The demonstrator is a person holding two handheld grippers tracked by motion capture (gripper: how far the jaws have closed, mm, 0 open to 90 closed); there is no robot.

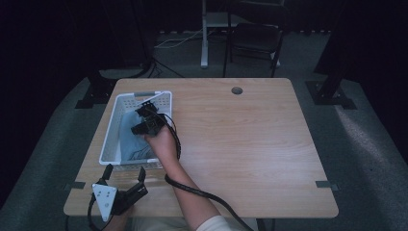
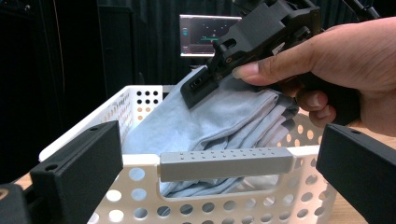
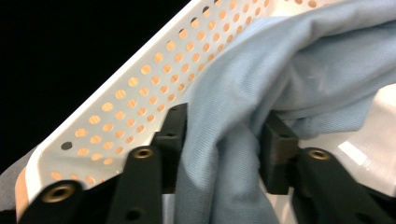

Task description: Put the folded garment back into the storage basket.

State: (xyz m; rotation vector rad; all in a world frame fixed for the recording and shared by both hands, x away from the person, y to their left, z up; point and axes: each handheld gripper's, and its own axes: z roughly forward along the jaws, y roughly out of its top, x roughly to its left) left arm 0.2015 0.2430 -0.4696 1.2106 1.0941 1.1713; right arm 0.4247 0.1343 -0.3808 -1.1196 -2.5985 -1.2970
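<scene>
Reaching into the white perforated basket [image 1: 111, 126] at the left part of the wooden table [image 1: 250, 139], the right gripper [image 1: 146, 115] has its jaws closed on a fold of the light blue cloth [image 1: 129, 132]. In the right gripper view the fabric [image 3: 243, 140] is bunched between the two black jaws, pinched from both sides and spilling above and below them, with the basket's dotted wall [image 3: 140, 98] running just beside the left jaw. The right hand [image 1: 161, 142] wraps the gripper's body, and its cable [image 1: 202, 192] trails back along the forearm toward the table's near edge.

The cloth lies inside the basket, draped from the far end down toward the near wall; in the left gripper view it [image 2: 205, 126] rises in a slope up to the right gripper [image 2: 261, 42] held by the hand [image 2: 345, 74] above it.

The left gripper [image 1: 124, 175] rests at the near left corner of the table, just outside the basket's near wall, its jaws spread apart and holding nothing. In its own view the jaws stand wide on either side of the basket's grey handle bar [image 2: 226, 163], not touching it, and well apart from the cloth behind the wall.
</scene>
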